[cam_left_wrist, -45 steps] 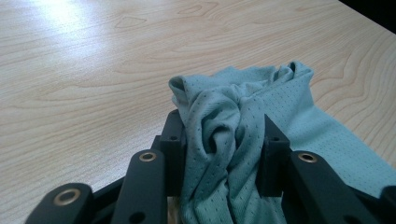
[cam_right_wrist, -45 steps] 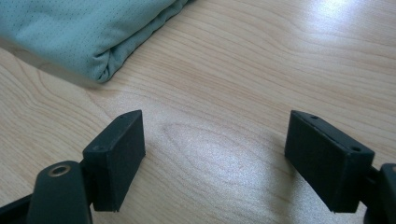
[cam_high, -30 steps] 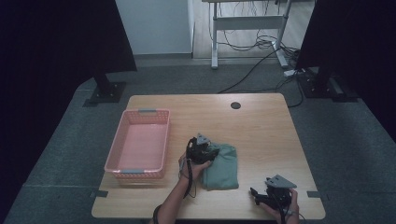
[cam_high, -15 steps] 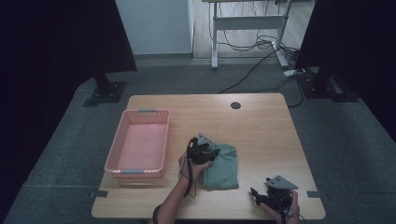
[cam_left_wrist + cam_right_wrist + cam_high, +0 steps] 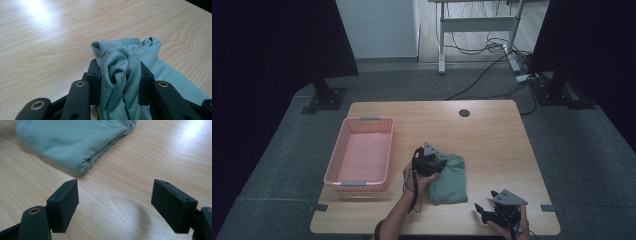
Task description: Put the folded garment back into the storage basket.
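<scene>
The left gripper [image 5: 438, 163] is clamping a bunched fold of the green mesh cloth [image 5: 451, 179], its jaws pressed together on the gathered fabric, which is puckering up between the pads [image 5: 94, 75]. The right gripper [image 5: 484, 210] is waiting near the front right corner of the tabletop [image 5: 492, 135], its jaws standing wide apart with nothing between them, pointing toward the cloth's near corner [image 5: 82, 167].

The cloth is lying folded in the middle of the tabletop's front half, just right of the pink basket [image 5: 362, 152], which is sitting by the left edge. Its long axis is running roughly from the front edge toward the back, leaning slightly; the pinched end is pointing toward the back left, the neat folded end toward the front edge.

To my eye the step in hand is taking hold of the cloth to carry it to the basket. Doing it well is looking like a matter of keeping the pinch deep in the layers so none is slipping free, lifting steadily so the fold is hanging together, and bringing the free gripper under the front end if it is sagging
</scene>
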`<action>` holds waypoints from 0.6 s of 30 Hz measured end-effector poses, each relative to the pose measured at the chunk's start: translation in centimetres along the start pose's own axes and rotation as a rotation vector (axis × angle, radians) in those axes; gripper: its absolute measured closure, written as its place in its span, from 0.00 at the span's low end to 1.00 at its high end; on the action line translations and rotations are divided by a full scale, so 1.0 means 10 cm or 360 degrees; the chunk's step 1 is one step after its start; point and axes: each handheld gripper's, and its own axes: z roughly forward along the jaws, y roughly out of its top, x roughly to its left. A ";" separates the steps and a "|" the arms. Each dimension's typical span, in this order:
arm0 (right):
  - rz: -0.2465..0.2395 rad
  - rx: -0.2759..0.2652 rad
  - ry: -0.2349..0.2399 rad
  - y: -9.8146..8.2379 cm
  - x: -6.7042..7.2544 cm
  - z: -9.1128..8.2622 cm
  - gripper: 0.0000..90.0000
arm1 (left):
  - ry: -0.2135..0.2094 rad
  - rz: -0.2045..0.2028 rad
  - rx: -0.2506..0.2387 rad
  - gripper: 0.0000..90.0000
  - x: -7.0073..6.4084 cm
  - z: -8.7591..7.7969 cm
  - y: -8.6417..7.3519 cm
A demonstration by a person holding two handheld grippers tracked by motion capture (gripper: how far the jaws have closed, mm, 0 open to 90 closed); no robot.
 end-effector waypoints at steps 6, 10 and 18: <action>-0.0014 -0.0001 0.0020 0.02 0.03 0.01 0.24 | 0.0005 0.0007 0.0000 0.71 -0.02 -0.01 0.01; -0.0020 -0.0003 0.0030 0.03 0.05 0.02 0.24 | 0.0008 0.0010 -0.0001 0.71 -0.02 -0.01 0.01; -0.0037 -0.0002 0.0044 0.05 0.08 0.05 0.24 | 0.0009 0.0009 0.0002 0.71 -0.02 -0.01 0.01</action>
